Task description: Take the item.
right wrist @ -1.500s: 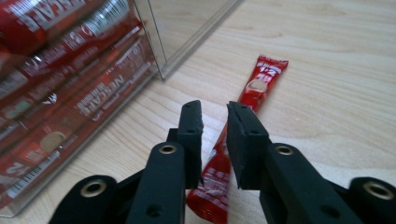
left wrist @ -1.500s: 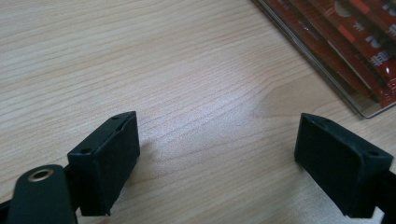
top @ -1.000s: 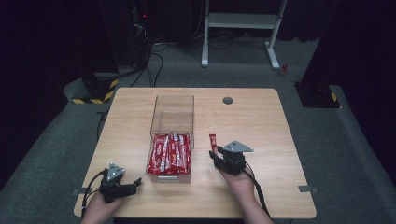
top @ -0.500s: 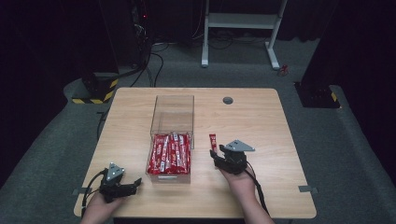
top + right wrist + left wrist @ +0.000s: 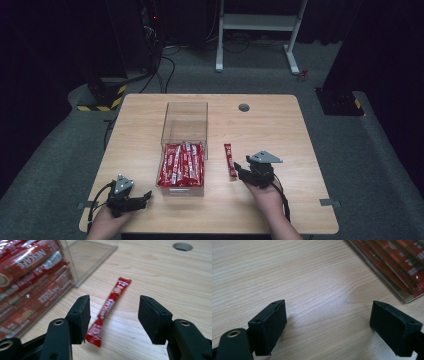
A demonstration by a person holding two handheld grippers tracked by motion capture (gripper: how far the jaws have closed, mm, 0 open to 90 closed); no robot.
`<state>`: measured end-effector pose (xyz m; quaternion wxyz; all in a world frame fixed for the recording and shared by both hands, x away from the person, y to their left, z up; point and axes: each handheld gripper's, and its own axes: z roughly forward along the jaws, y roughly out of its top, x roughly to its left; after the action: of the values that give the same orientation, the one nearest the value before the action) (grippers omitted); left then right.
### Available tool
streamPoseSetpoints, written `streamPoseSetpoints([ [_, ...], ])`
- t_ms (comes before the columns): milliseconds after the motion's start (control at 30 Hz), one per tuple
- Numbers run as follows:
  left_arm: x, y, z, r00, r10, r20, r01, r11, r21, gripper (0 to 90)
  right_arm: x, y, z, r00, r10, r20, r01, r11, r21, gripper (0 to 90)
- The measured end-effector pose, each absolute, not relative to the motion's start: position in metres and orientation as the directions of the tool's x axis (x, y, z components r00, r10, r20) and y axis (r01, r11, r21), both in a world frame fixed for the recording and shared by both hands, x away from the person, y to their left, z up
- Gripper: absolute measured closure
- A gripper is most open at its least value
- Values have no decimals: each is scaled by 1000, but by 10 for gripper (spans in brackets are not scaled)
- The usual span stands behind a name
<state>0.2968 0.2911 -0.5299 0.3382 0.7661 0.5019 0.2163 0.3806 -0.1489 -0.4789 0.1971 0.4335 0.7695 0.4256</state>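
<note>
Looking down from the high view, we saw our right gripper (image 5: 239, 173) just right of the clear box (image 5: 183, 148), jaws just opening, the loose coffee stick (image 5: 230, 160) lying free between them. Our left gripper (image 5: 329, 325) gaped empty left of that box. In the right gripper view, one pad (image 5: 80, 315) nearly touched the stick (image 5: 109, 305); withdrawing could drag it askew.

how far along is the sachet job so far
Done: one red coffee sachet lies on the wooden table, outside the clear plastic box. In hand: the right tongs have just been opening, pads off it. Left: many sachets remain boxed; left tongs idle, open.
</note>
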Motion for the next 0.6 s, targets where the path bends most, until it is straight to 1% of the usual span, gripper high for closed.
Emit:
streamPoseSetpoints([
  [133, 297, 291, -530, 403, 915, 1, 621, -274, 735, 144, 381, -158, -479, -529, 846, 68, 510, 253, 822, 398],
  [267, 297, 291, -530, 403, 915, -6, 621, -269, 736, 144, 380, -168, -481, -518, 854, 45, 507, 264, 820, 374],
  [433, 297, 291, -530, 403, 915, -8, 622, -267, 736, 144, 380, -186, -487, -486, 873, 47, 544, 260, 797, 311],
  [600, 297, 291, -530, 403, 915, -2, 621, -272, 735, 144, 378, -207, -495, -446, 895, 13, 562, 268, 782, 274],
])
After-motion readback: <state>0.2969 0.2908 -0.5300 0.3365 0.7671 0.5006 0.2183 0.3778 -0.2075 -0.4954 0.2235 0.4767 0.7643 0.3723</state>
